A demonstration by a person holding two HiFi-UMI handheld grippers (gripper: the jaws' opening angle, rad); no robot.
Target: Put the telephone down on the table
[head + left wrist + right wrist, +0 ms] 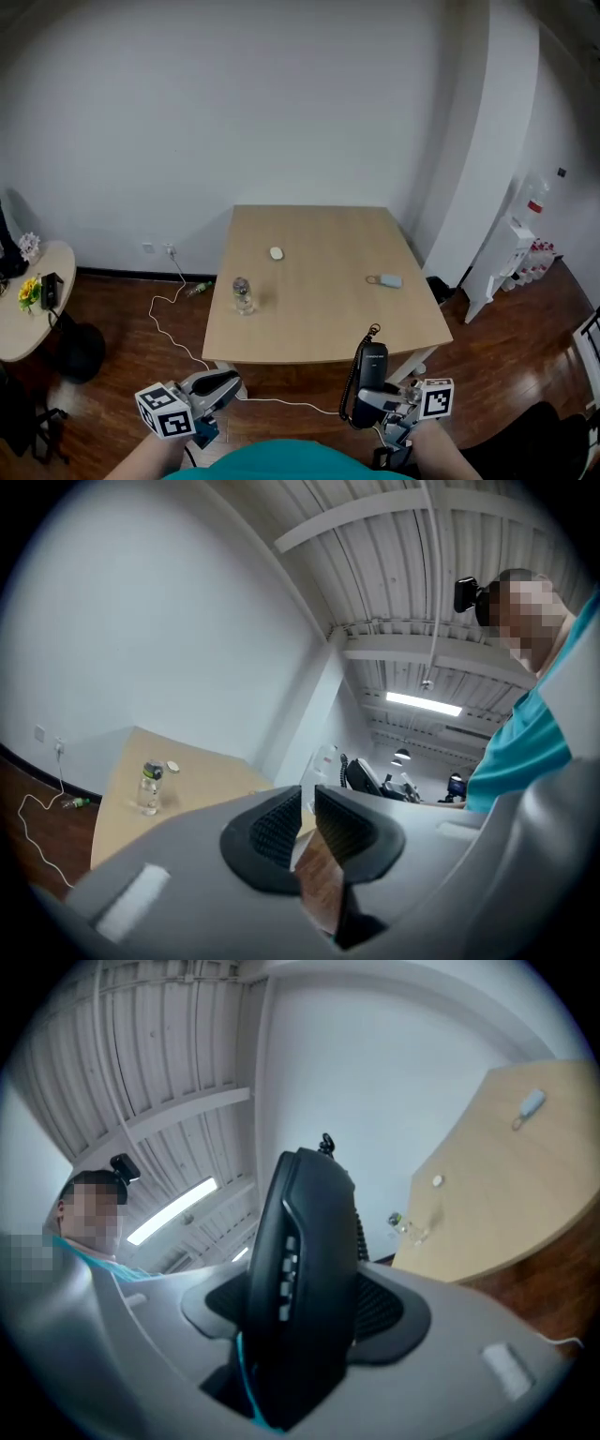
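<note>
Even, soft light (fisheye-warped edges, dark corners).

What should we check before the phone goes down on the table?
1. Right gripper shut on the telephone: ok.
2. Telephone over the table: not ok, it seems to hang short of the near edge.
3. Bare spot on the table's near right: ok.
4. Bottle away from that spot: ok, it stands near the left edge.
5. Left gripper empty, fingers together: ok.
6. Coiled cord free of snags: cannot tell.

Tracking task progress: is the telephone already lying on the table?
No, the telephone is clamped between the right tongs, held in the air clear of the table top.
</note>
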